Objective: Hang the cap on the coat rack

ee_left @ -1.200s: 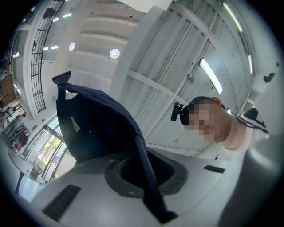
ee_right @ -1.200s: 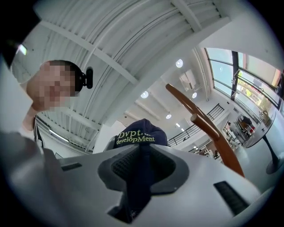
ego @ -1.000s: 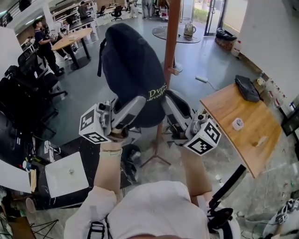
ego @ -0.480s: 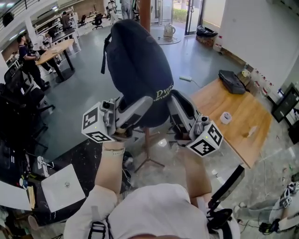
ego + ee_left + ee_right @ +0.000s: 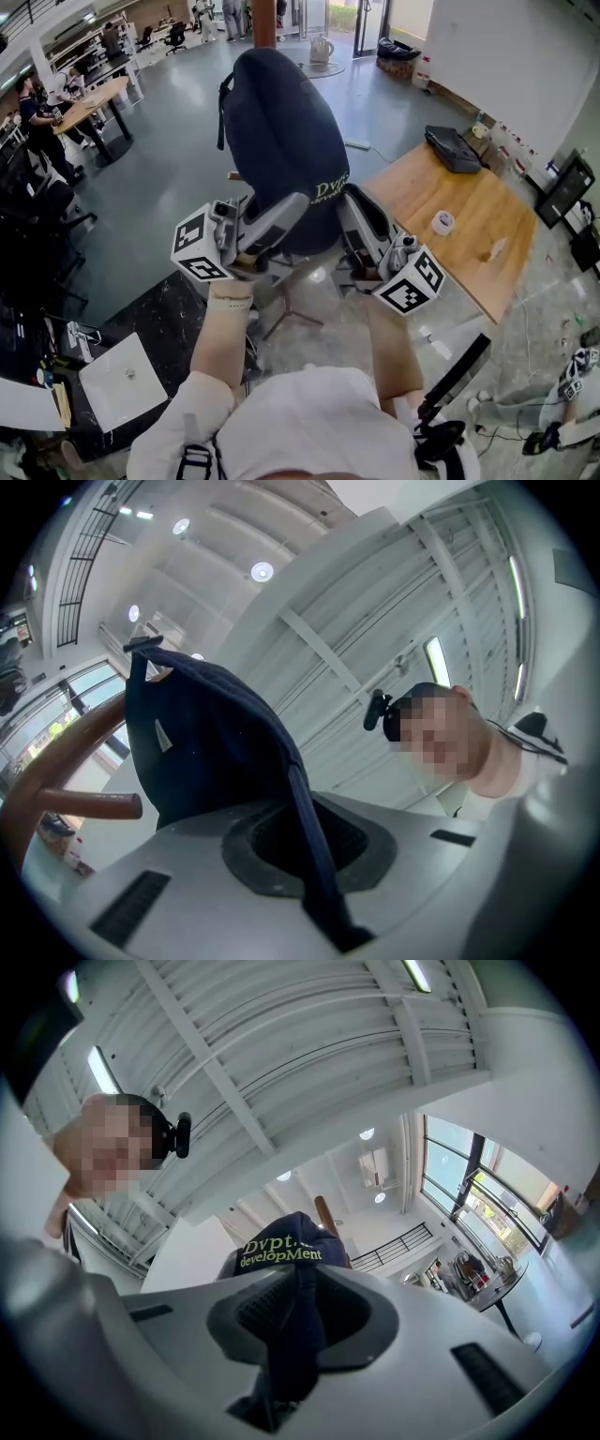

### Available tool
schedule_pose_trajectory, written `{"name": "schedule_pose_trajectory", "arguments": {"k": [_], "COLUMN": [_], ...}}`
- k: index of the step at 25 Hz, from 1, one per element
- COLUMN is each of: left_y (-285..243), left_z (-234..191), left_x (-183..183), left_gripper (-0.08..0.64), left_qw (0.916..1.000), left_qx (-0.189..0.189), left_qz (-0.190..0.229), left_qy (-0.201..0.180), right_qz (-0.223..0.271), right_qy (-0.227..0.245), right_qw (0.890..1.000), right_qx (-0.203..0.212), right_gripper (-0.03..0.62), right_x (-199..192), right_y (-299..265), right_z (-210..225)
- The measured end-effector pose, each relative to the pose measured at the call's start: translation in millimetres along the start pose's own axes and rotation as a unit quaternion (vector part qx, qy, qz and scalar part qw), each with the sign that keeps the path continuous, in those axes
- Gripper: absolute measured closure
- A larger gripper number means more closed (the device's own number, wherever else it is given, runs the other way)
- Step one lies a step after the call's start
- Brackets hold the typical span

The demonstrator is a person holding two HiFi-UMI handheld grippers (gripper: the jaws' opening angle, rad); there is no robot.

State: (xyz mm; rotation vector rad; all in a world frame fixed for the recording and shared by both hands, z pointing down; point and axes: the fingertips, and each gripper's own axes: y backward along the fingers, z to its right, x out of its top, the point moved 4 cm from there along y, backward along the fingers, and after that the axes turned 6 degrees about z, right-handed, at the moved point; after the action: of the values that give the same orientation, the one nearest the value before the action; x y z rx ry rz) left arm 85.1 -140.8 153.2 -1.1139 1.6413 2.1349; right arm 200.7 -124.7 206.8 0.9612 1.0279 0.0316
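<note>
A dark navy cap (image 5: 279, 141) with yellow-green lettering is held up in front of me by both grippers. My left gripper (image 5: 292, 211) is shut on the cap's lower left edge, and the fabric runs between its pads (image 5: 309, 855). My right gripper (image 5: 349, 208) is shut on the lower right edge, just under the lettering (image 5: 279, 1252). The brown coat rack pole (image 5: 263, 9) shows above the cap, which hides most of it. A brown peg (image 5: 89, 805) juts out beside the cap (image 5: 202, 747) in the left gripper view. The pole's tip (image 5: 324, 1213) pokes up behind the cap in the right gripper view.
The rack's legs (image 5: 281, 314) spread on the floor below the grippers. A wooden table (image 5: 487, 267) on the right carries a tape roll (image 5: 442, 222) and a black bag (image 5: 453, 150). A black cabinet with a white tray (image 5: 122, 380) sits lower left. People stand at desks (image 5: 89, 94) far left.
Both grippers have carried the cap across to the rack. The pole, visible beside the cap a second ago, is now mostly hidden behind it. Both grips are unchanged.
</note>
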Motion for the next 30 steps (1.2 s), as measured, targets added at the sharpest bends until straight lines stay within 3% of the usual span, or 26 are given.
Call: {"name": "schedule_pose_trajectory", "arguments": {"k": [14,23,30], "left_y": [42,60,92], "left_z": [-30,-39,-48], "left_x": [-40,-71,-81], "left_gripper": [0.541,0.541,0.541], "left_qw": [0.9972,0.9957,0.9932], "left_qx": [0.024,0.029,0.073], "left_qz": [0.017,0.015,0.028], "left_qy": [0.069,0.087,0.086], "right_qz": [-0.036,-0.049,-0.072], "right_qy": [-0.045,-0.069,-0.083], "right_qw": [0.997,0.994,0.991], "right_qx": [-0.046,-0.069,-0.079], "right_gripper": [0.538,0.538,0.538], "right_x": [-42,-62,-90], "right_y": [30,52,58], "right_z": [35,54,57]}}
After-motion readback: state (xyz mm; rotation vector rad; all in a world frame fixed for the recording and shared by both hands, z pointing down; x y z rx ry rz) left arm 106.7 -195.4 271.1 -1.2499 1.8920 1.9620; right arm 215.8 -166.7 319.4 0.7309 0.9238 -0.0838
